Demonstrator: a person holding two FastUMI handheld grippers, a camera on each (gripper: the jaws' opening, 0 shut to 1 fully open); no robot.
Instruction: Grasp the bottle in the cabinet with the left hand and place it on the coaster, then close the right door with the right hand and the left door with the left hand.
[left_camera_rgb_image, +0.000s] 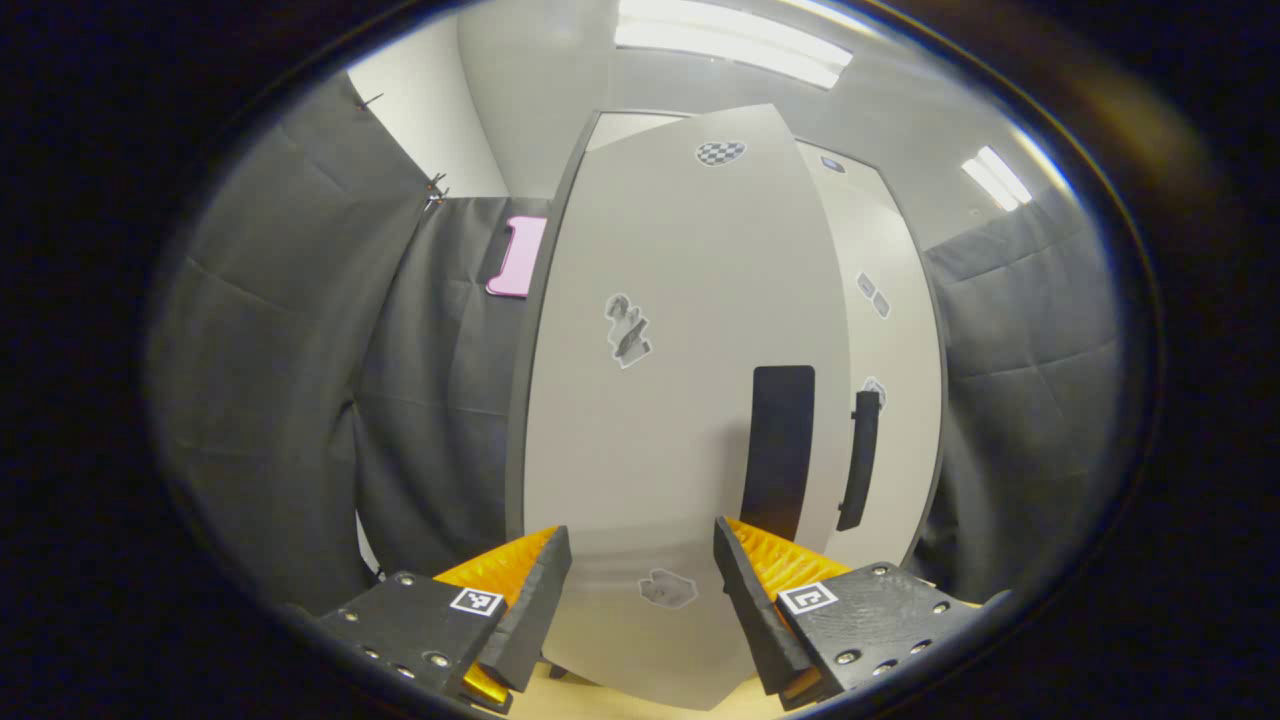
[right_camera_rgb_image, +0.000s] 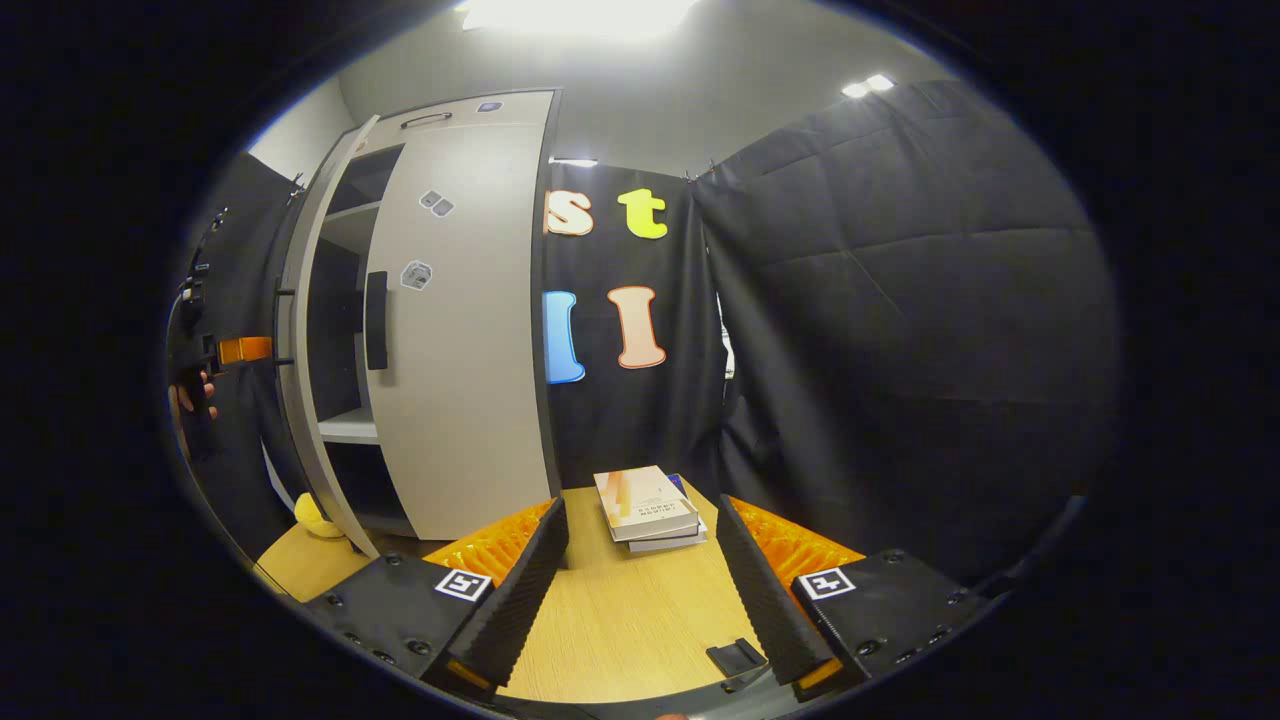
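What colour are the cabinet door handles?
Black. The handles stand out against the pale grey doors, best in the left gripper view.

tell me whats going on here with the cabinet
A person is closing a cabinet with two handheld grippers. The left gripper is open, right up against the outside of the left door, near its handle. In the right gripper view that door stands partly open while the right door looks closed. The right gripper is open, hovering over the table near a stack of books. The shelves seen through the gap look bare.
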